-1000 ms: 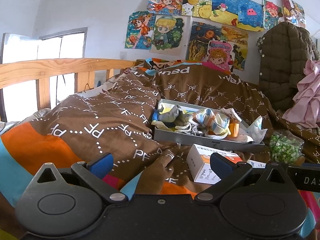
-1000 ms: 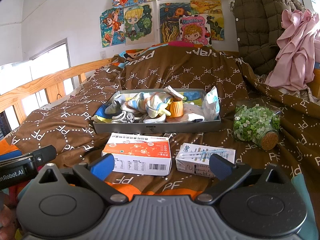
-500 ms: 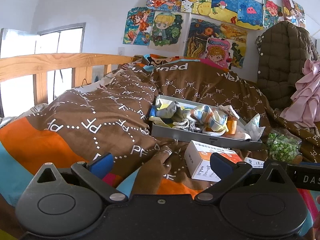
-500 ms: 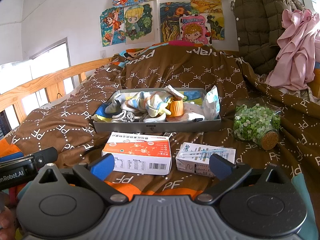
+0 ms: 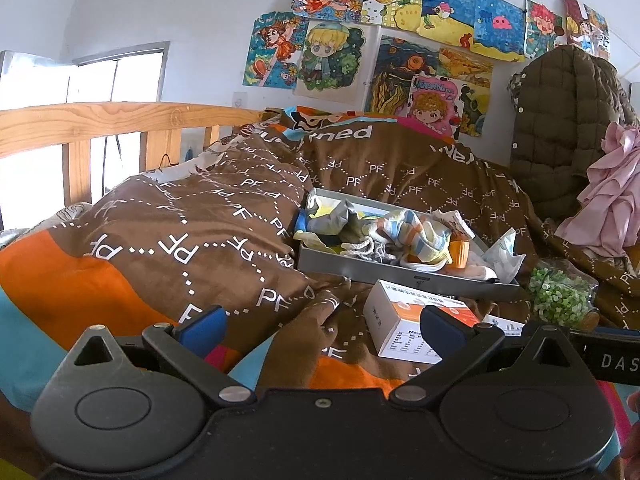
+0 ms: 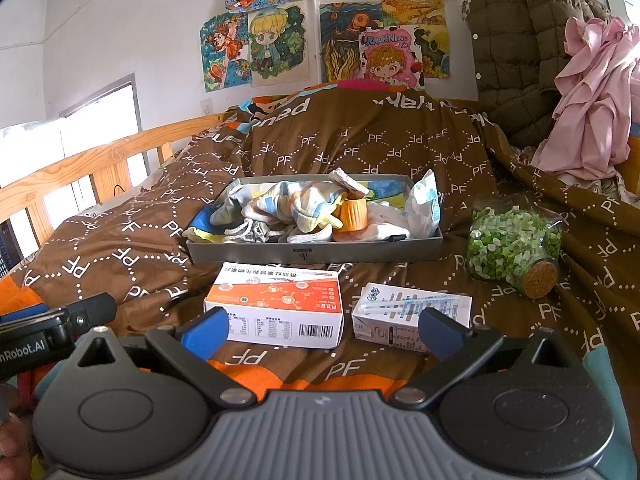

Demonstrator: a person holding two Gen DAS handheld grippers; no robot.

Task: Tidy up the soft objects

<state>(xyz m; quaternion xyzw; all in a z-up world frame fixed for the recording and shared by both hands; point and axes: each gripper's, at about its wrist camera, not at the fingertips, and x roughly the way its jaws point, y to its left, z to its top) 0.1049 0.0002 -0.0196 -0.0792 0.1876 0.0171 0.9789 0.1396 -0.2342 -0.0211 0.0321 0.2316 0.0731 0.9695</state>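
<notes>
Right hand-held gripper [image 6: 322, 330] gapes empty before orange box [image 6: 276, 304] and sock-filled tray [image 6: 316, 254]

An orange-and-white carton [image 6: 276, 306] lies on the brown quilt [image 6: 400, 148], a smaller white box [image 6: 404, 314] just right of it. Further right, a corked jar of green bits [image 6: 512, 246] lies tipped. Behind the quilt, cartoon drawings [image 6: 276, 46] cover the wall.

Crumpled pastel striped socks [image 6: 296, 204] and grey socks [image 6: 256, 234] are lying heaped in the grey tray [image 6: 316, 254], filling its left and middle.
</notes>
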